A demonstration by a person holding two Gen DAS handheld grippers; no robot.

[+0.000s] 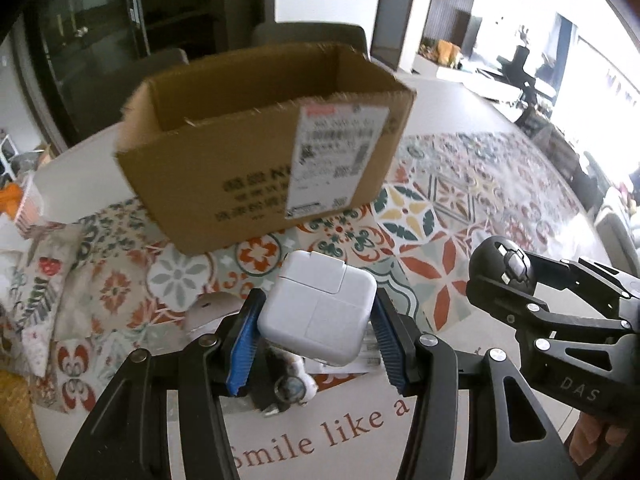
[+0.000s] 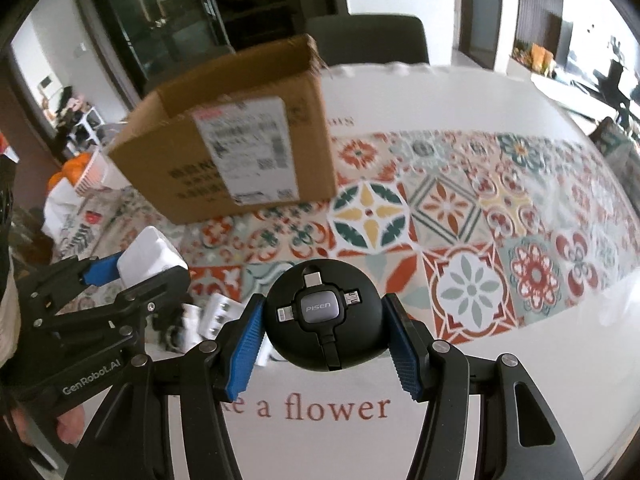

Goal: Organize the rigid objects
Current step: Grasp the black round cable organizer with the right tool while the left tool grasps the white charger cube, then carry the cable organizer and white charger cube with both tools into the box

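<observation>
My left gripper (image 1: 318, 322) is shut on a white square power adapter (image 1: 320, 308), lifted above the table. My right gripper (image 2: 326, 328) is shut on a round black cable reel (image 2: 326, 316) with several plug tips on top, also off the table. An open cardboard box (image 1: 256, 148) with a white shipping label stands behind both, on the patterned tablecloth (image 1: 440, 216). In the left wrist view the right gripper (image 1: 504, 280) holds the black reel (image 1: 502, 268) at the right. In the right wrist view the left gripper (image 2: 136, 276) carries the white adapter (image 2: 150, 256) at the left.
Under the left gripper lie small items (image 1: 288, 384) and papers (image 1: 348, 364); a pale rounded object (image 1: 212, 312) sits to their left. A blister pack (image 2: 218, 312) lies on the table. Folded patterned cloth (image 1: 44, 292) rests at the left edge. Dark chairs (image 2: 364, 36) stand behind the box.
</observation>
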